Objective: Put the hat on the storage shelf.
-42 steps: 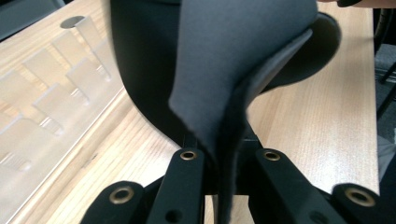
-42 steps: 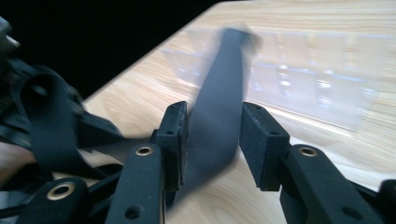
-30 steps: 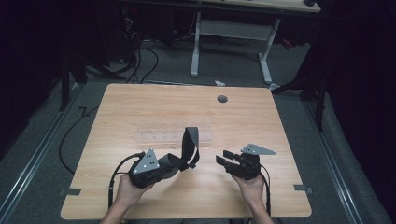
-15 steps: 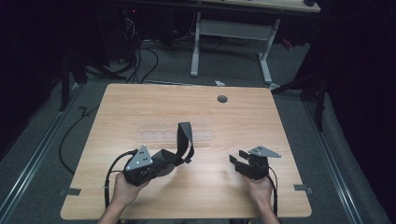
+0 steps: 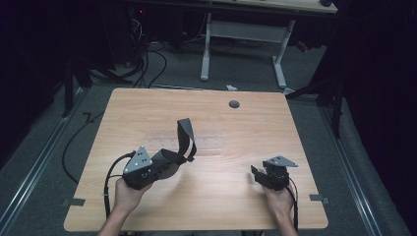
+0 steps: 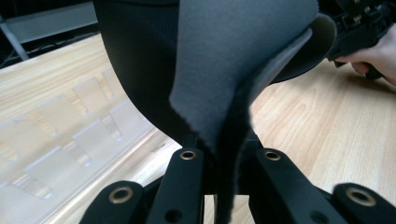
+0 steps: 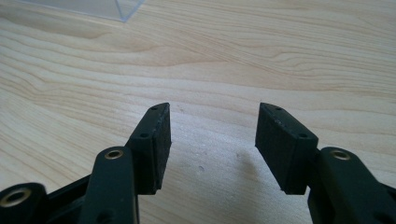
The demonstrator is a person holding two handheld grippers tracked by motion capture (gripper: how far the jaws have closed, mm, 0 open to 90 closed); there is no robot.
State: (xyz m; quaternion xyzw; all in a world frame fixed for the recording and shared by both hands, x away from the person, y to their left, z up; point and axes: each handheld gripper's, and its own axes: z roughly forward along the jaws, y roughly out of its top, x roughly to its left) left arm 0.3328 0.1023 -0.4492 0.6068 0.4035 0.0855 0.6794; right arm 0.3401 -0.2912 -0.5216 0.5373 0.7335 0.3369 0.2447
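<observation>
High view: left tongs grip a dark strap, perhaps fabric

Lab: wooden table, floor cables, dark surroundings.

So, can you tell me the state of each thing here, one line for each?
Left gripper: shut on the dark grey fabric strap.
Dark grey fabric strap: held up off the table, bent over, one end standing free.
Right gripper: open, holding nothing, above the bare light wooden table.
Clear plastic tray: lying flat.
</observation>
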